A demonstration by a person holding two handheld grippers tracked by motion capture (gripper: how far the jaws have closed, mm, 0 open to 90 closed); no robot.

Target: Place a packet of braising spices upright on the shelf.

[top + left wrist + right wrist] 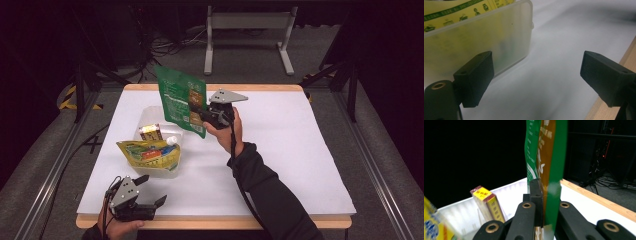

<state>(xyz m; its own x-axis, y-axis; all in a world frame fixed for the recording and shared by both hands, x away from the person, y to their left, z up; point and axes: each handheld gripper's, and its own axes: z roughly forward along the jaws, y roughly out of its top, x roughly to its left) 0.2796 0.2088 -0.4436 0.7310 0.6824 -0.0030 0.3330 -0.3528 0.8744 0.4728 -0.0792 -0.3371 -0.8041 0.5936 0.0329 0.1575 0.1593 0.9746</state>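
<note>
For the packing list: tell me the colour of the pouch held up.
Green pouch with an orange-brown panel and white print, clearest in the high view.

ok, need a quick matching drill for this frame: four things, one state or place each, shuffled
Things:
1. green foil pouch
2. yellow flat sachet
3. translucent plastic tub
4. left gripper

States:
A. open, near the table's front edge
B. lies across the tub's near end
C. clamped upright in the right gripper
D. stands on the white table

Pairs: 1-C, 2-B, 3-D, 4-A
</note>
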